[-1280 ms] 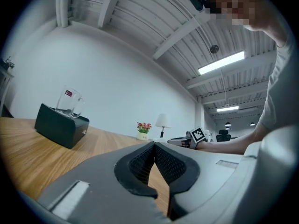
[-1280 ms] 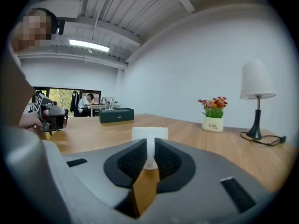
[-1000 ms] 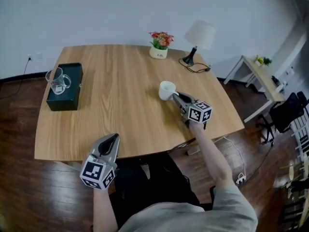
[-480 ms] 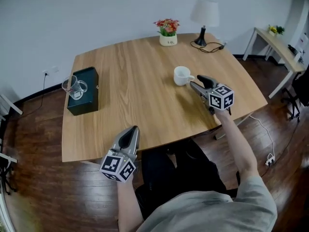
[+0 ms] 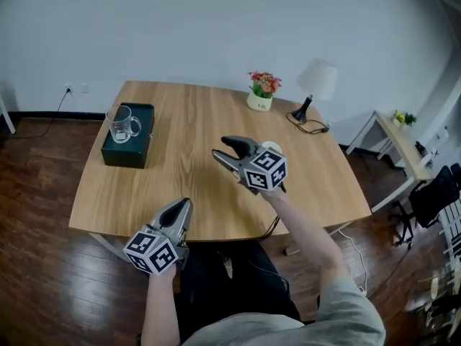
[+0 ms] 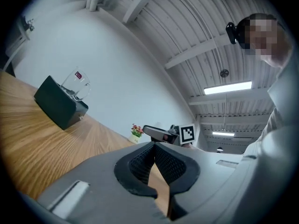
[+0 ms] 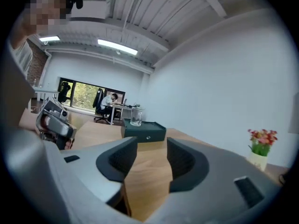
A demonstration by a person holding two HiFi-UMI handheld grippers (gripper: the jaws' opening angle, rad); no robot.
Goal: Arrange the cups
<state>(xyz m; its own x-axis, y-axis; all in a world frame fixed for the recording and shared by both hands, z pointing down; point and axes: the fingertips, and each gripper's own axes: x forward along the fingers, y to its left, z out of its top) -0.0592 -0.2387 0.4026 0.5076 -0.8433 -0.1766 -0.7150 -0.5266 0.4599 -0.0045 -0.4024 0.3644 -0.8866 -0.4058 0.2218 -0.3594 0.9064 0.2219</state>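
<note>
My right gripper (image 5: 220,147) over middle of table (image 5: 166,186), jaws apart, nothing between them; jaws just sprang open, then narrowed slightly. It points toward dark green box (image 5: 122,152) at table's far-left corner. Glass cup (image 5: 124,123) upright on box. White cup (image 5: 273,147) on table just behind right gripper, mostly hidden by its marker cube, well apart from glass cup. My left gripper (image 5: 183,207) at near table edge, jaws closed together, empty.
</note>
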